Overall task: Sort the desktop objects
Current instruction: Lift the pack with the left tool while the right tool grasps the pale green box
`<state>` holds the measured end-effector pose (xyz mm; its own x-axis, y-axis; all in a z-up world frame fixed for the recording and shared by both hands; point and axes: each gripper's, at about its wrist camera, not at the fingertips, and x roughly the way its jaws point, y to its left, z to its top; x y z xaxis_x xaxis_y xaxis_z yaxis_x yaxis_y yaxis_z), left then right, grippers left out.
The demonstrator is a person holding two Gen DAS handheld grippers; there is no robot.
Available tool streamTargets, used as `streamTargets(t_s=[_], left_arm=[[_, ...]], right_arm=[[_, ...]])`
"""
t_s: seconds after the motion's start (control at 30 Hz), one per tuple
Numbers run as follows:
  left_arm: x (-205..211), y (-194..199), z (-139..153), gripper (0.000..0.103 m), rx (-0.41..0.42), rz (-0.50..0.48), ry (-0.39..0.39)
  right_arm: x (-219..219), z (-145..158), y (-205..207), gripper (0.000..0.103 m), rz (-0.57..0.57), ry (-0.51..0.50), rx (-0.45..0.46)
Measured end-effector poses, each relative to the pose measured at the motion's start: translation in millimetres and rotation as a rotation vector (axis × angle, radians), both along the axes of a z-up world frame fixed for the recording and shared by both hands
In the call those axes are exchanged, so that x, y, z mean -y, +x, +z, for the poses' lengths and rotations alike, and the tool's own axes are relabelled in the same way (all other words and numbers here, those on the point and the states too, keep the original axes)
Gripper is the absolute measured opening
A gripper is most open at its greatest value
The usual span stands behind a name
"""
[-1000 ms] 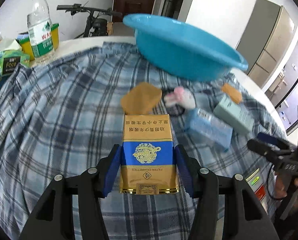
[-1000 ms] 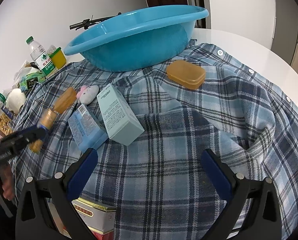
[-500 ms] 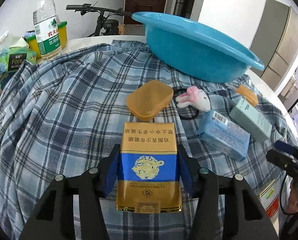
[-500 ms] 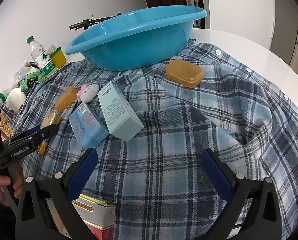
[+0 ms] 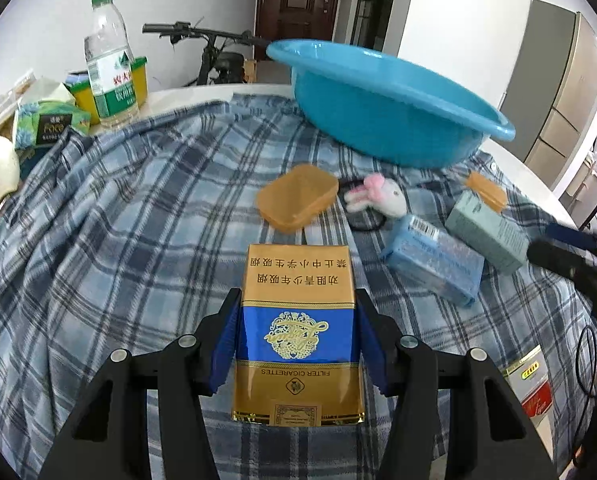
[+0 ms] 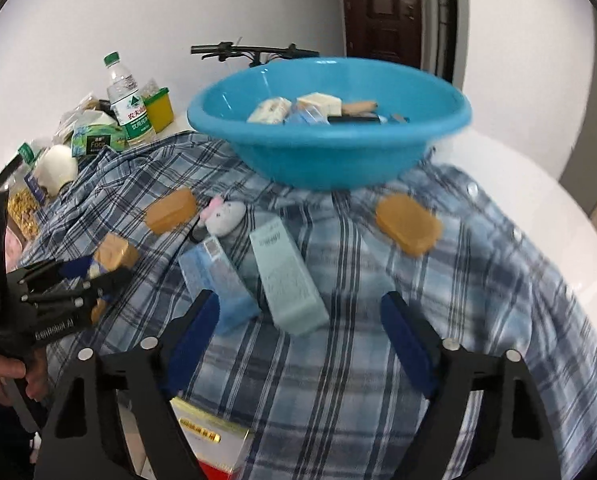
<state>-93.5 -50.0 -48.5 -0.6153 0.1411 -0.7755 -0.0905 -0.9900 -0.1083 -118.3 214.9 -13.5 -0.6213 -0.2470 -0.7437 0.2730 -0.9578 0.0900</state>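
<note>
The plaid shirt (image 5: pixel 138 240) covers most of the round white tabletop (image 6: pixel 538 184), and the blue basin (image 6: pixel 330 152) stands on it toward the far edge, already with several small boxes inside. Your left hand-held gripper (image 5: pixel 298 340) holds the gold and blue cigarette pack (image 5: pixel 298 320) firmly, pads on both long sides, above the near part of the shirt. Carry it over the orange soap box (image 5: pixel 298 196) and the plush rabbit (image 5: pixel 378 196), clear the basin rim, and let go only when the pack is above the inside.

Your right hand-held gripper (image 6: pixel 298 340) is empty and its jaws are closing; nothing is between them. The pale green carton (image 6: pixel 286 276) and the light blue box (image 6: pixel 218 280) lie just in front of it, touching each other. Choose one and approach along its long axis, so you do not push the other.
</note>
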Motion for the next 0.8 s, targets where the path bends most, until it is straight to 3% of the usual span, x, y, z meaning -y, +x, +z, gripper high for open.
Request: streamTargets(t_s=[0.33, 0.37, 0.47, 0.57, 0.8], left_arm=[[2, 0, -11, 0.057, 0.015, 0.007, 0.01], [1, 1, -12, 0.057, 0.008, 0.008, 0.005], [0, 2, -12, 0.057, 0.001, 0.008, -0.01], [0, 3, -12, 0.057, -0.001, 0.01, -0.014], [3, 7, -10, 0.057, 0.0, 0.027, 0.013]], right_arm=[[19, -32, -35, 0.078, 0.084, 0.106, 0.076], [19, -32, -36, 0.073, 0.089, 0.091, 0.071], [23, -30, -35, 0.027, 0.136, 0.03, 0.064], [27, -30, -30, 0.027, 0.139, 0.045, 0.048], [10, -20, -11, 0.027, 0.02, 0.034, 0.01]])
